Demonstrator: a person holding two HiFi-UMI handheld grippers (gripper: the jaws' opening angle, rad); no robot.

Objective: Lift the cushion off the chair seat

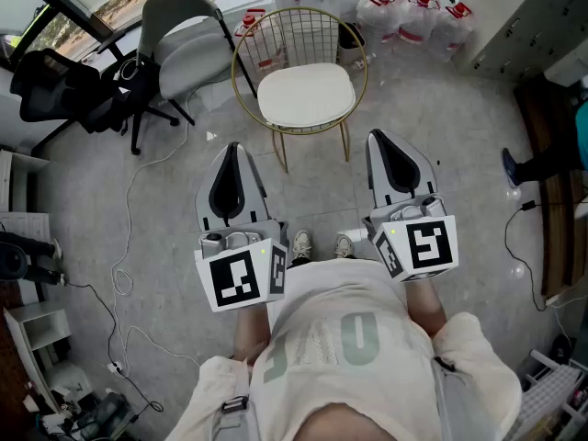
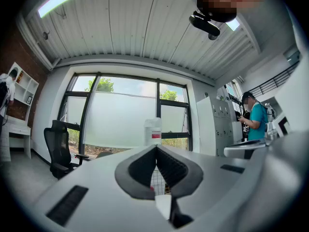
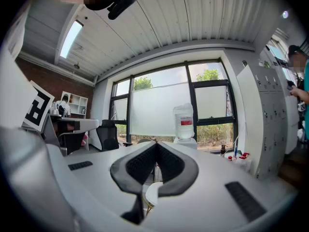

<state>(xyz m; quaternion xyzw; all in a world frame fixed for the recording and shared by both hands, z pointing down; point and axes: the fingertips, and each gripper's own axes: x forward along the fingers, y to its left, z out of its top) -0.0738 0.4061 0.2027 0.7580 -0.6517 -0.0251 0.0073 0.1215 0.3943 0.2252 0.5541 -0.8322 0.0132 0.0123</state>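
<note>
Two tongs in the head view, one per hand, side by side across the middle of the frame and both pointing up-frame toward the chair. Left tongs (image 1: 233, 147): jaws pressed together, tips meeting, nothing pinched. The left gripper view (image 2: 156, 148) confirms it, with the pads closed to a point. Right tongs (image 1: 376, 137): also pressed together and empty, with the same closed point in the right gripper view (image 3: 155, 142). One marker cube on each, two in all.

One white cushion (image 1: 306, 95) lies flat on the seat of one gold wire chair (image 1: 299, 28), upper centre of the head view. It is untouched and sits up-frame of both tongs, well apart from them. A white sliver of the cushion shows low between the jaws in the right gripper view (image 3: 153, 195).

Three chairs in all: the wire one, one grey shell chair (image 1: 188, 37) just to its left, and one black office chair (image 1: 55, 90) at the upper left edge.

At least three clear water jugs with red caps (image 1: 420, 12) stand at the top right. One more jug on a dispenser (image 3: 184, 121) stands before the window in the gripper views.

Two shoes of the wearer, (image 1: 301, 243) and (image 1: 344, 245), show on the grey floor (image 1: 165, 200) between the tongs. A white cable trails down the left part of the floor. A second person in a teal top (image 2: 251, 120) stands at the right of the left gripper view.
</note>
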